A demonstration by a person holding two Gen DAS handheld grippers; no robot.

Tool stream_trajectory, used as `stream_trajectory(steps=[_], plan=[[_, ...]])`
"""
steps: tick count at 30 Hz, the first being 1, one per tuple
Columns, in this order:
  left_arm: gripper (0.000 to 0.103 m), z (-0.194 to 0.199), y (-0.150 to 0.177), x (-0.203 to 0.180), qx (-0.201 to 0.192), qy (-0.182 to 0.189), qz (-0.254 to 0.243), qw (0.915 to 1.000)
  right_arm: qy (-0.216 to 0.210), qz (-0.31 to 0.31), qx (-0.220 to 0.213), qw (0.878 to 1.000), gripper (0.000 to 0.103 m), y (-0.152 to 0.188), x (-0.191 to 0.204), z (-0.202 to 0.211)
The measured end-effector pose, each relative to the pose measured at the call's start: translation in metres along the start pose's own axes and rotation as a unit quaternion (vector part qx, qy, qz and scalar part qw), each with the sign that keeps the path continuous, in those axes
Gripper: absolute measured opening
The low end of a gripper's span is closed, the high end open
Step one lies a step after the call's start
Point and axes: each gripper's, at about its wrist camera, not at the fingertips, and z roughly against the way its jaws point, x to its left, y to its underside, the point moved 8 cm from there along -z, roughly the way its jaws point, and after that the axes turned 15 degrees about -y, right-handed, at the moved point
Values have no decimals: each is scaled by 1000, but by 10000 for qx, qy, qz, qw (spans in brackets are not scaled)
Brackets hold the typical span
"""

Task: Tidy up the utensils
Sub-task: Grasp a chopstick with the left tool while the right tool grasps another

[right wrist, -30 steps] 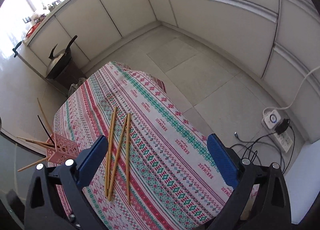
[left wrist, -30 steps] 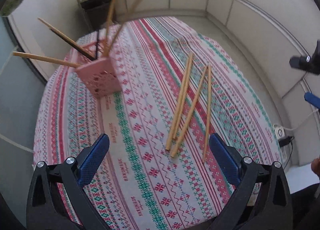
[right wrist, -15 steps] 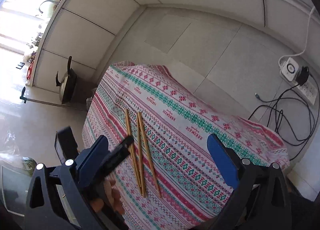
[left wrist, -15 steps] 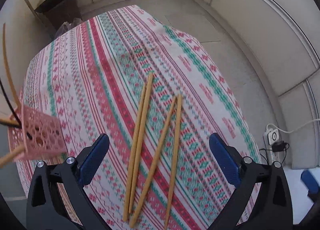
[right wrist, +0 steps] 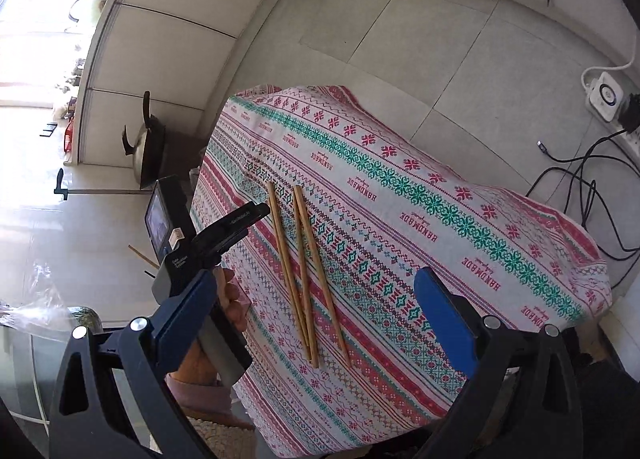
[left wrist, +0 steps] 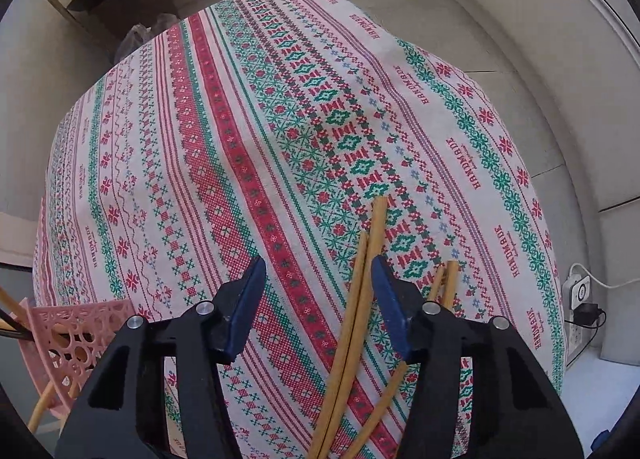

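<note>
Your left gripper [left wrist: 318, 283], jaws just narrowing but still apart, straddles two of the four chopsticks [left wrist: 356, 311] on the tablecloth [left wrist: 240, 119], pads not pressing. Only this view shows the pink holder [left wrist: 68, 335] left of them. Your right gripper [right wrist: 316, 307] stands spread, empty, above them.

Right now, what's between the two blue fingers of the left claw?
In the left wrist view, two wooden chopsticks on the tablecloth lie between the left claw's fingers, nearer the right one.

Tan chopsticks [left wrist: 362, 299], red-green-white patterned tablecloth [left wrist: 224, 147], pink perforated holder [left wrist: 76, 335], blue-padded tongs [left wrist: 318, 291]
</note>
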Motion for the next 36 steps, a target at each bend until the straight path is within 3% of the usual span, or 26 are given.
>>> stream_trajectory(steps=[3,8,13,18,20,25,28,31,33,35,36], plan=[[49,-8,-4,1,22,-69,-23,10000,11,-41,23,10000,96,0,-1,-1],[35,-18,-8,-2,95,19,-94,9999,38,-31,12,10000,96,-2,-3,0],[6,-12,-4,-18,87,139,-404,9990,64,21,38,10000,96,-3,-2,0],[5,-8,2,-15,53,442,-104,9990,132,103,86,9998,96,-5,-2,-1],[4,-5,11,-12,-87,383,-107,9992,191,124,100,9997,96,-5,-4,-2],[4,34,45,-5,-792,160,-176,9966,284,238,108,9993,96,-6,-2,-10],[4,66,78,2,-1335,-118,-419,9901,309,337,200,9988,96,-5,2,-22],[4,92,109,15,-1672,-163,-495,9845,183,398,370,9984,95,-1,12,-43],[4,112,129,28,-1840,-142,-406,9820,156,544,547,9969,89,2,23,-62],[4,130,151,40,-1951,-85,-256,9804,200,826,754,9935,68,2,36,-86],[4,137,160,48,-1949,-12,-197,9806,222,944,835,9918,63,2,40,-97]])
